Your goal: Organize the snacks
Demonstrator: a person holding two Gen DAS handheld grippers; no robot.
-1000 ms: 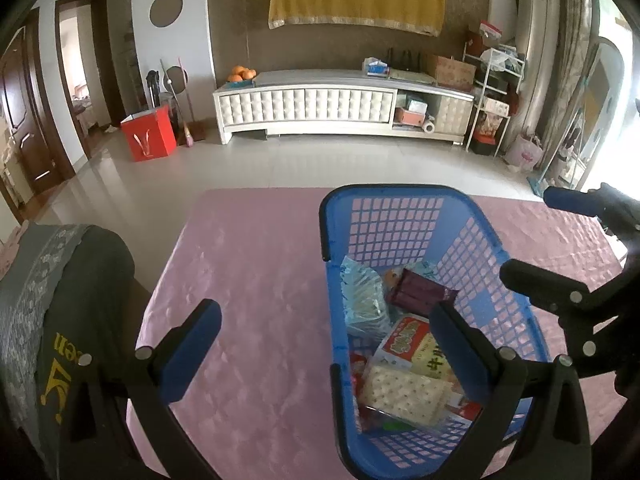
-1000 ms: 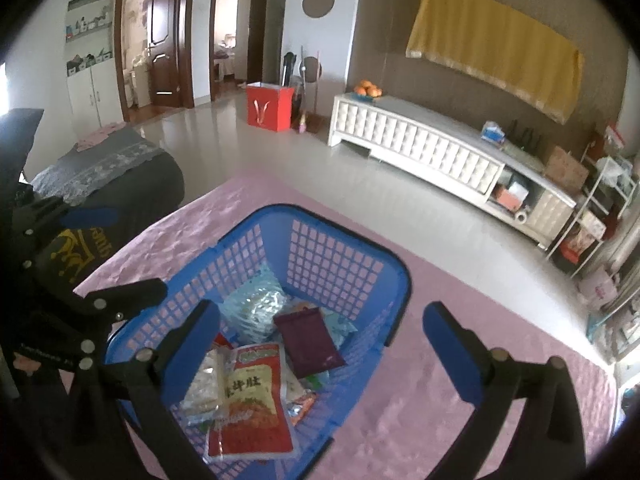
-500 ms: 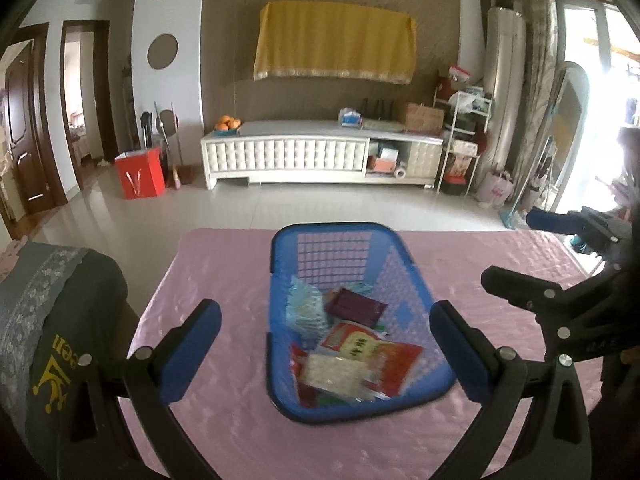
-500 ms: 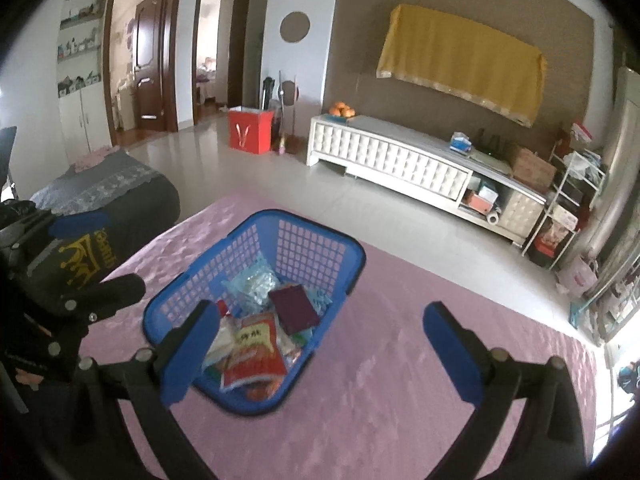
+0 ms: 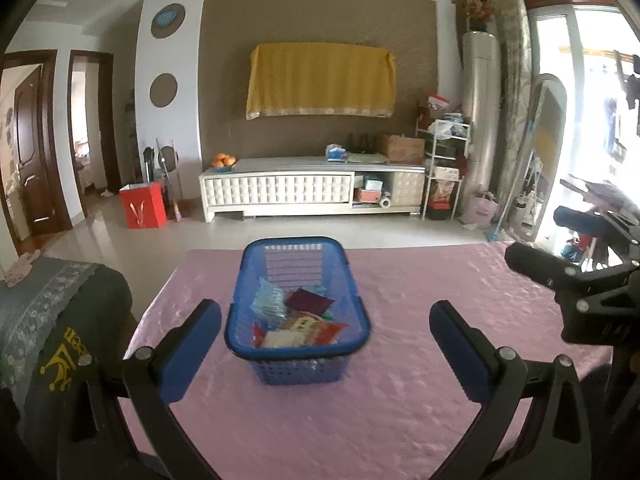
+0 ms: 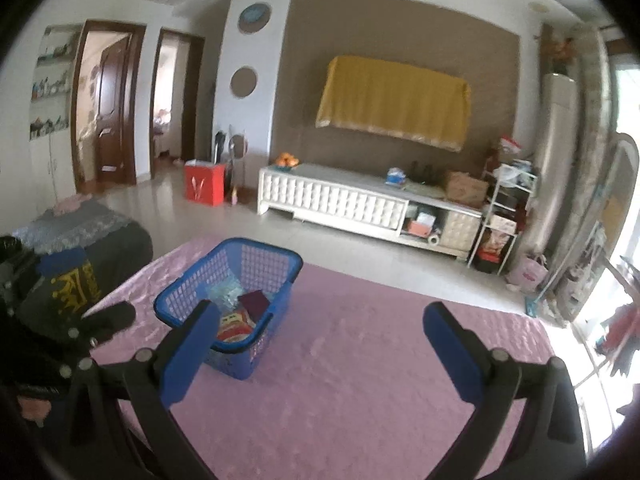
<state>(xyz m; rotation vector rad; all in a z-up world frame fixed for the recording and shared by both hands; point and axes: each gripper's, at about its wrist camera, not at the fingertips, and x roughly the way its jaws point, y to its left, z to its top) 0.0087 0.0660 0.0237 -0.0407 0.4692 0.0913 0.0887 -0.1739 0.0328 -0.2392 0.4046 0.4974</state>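
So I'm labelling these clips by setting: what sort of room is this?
Most likely a home living room. A long white media cabinet stands against the far wall under a yellow cloth that hangs on it, and the blue snack basket sits on a pink-covered table.

a table covered with a shiny pink quilted cloth (image 5: 420,312) carries one thing directly: a blue perforated plastic basket (image 5: 297,368) with rounded corners. the basket stands upright on the cloth, nearer the table's left side than its right, its long axis running toward the far edge. in the right wrist view the same pink cloth (image 6: 380,360) spreads bare to the right of the basket (image 6: 256,356). left of the basket, just past the table edge, is a dark grey cushioned seat with yellow lettering (image 5: 60,344).
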